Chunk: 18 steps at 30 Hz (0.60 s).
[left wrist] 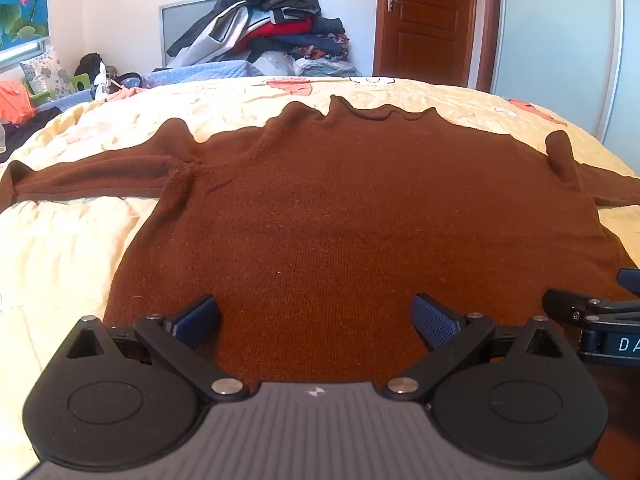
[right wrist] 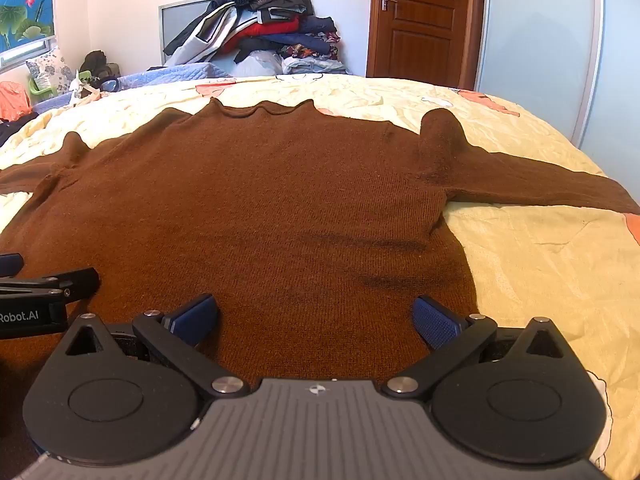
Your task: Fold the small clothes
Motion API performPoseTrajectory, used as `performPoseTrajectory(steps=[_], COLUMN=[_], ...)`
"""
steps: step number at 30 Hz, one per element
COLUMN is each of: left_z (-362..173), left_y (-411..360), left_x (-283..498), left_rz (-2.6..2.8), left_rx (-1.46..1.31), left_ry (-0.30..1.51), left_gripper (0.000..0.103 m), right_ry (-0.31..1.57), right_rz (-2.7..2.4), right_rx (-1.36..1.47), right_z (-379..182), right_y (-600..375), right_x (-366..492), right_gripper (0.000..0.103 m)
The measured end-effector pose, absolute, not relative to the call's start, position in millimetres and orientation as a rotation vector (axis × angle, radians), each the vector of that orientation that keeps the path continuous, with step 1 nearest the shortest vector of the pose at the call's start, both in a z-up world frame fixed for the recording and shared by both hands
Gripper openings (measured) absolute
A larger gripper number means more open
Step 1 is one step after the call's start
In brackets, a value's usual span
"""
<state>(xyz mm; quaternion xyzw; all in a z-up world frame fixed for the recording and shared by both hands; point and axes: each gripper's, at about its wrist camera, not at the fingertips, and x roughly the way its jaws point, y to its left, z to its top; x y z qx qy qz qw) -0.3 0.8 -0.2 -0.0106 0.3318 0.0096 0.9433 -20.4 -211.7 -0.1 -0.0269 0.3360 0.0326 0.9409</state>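
A brown knitted sweater point(left wrist: 320, 208) lies spread flat on a bed covered with a pale yellow quilt point(left wrist: 60, 240) printed with pink cartoon shapes. Its rolled collar point(left wrist: 372, 114) points toward the far side of the bed, and its hem is nearest the cameras. Both sleeves stretch out sideways: the left sleeve point(left wrist: 88, 180) runs toward the left edge of the left wrist view, and the right sleeve point(right wrist: 540, 184) reaches across the quilt in the right wrist view. Small humps of fabric stand up at each shoulder.

The left claw point(left wrist: 316, 320) hovers over the lower part of the sweater with its blue-padded fingers point(left wrist: 198, 318) spread wide apart and nothing between them. The right claw point(right wrist: 316, 320) hangs just beside it, over the same lower part, equally wide open and empty. Each claw shows at the edge of the other's view.

Beyond the bed, a heap of mixed dark, red and grey clothes point(left wrist: 268, 28) rises against the white wall, next to a brown wooden door point(left wrist: 424, 16).
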Motion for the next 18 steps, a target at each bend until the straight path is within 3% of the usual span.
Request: performPoseTrajectory(steps=[18], left_z=[0.1], left_y=[-1.7], left_x=[-2.6], left_rz=[0.024], left_rx=[-0.009], left_ry=[0.679], left_gripper=[0.103], right_ry=[0.682], right_rz=[0.066], right_rx=[-0.060], right_z=[0.0], right_y=[-211.5], right_x=[-20.6], right_gripper=[0.103])
